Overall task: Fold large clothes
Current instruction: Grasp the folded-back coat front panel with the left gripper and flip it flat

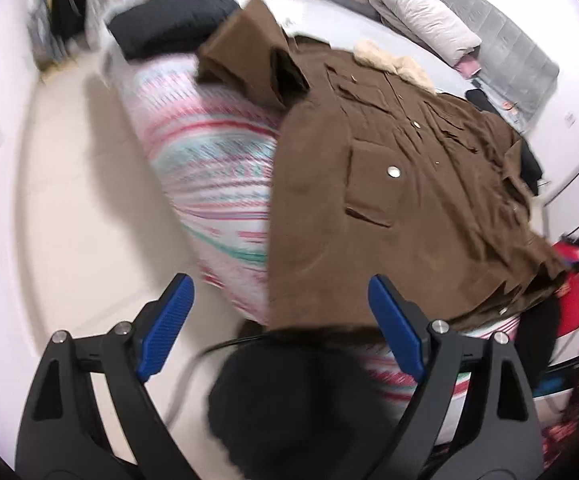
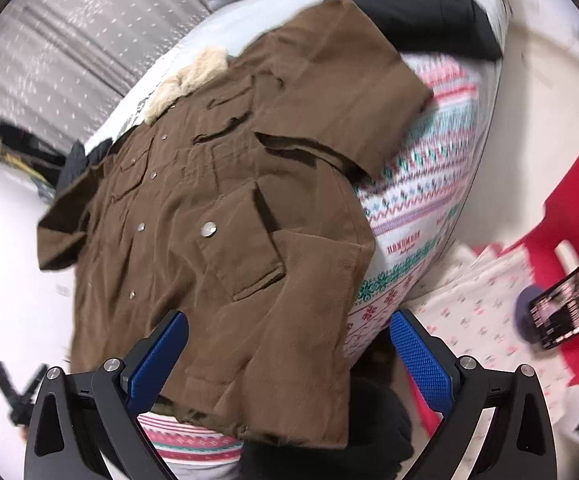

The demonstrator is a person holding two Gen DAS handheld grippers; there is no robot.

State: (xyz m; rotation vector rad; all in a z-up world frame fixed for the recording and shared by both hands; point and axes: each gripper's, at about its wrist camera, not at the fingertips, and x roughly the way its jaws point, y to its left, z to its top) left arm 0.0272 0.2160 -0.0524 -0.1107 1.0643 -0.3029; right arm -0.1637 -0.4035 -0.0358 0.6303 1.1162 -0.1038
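Both jaws spread, empty. Coat (image 1: 389, 208) flat on bed (image 1: 209, 168), sleeve (image 2: 329, 92) at 1 o'clock. Pinch hem (image 2: 257, 420) corners together, lift evenly toward collar (image 2: 185, 80), avoid dragging

Brown coat (image 1: 389, 184) hiding most of the patterned bedspread (image 1: 209, 160), its far sleeve (image 2: 61, 232) hanging off the bed edge and blurred, pile of pillows (image 1: 417, 12) cut by the top edge, dark shape (image 1: 289, 400) below the coat hem too blurred to identify, phone (image 2: 569, 300) screen unreadable
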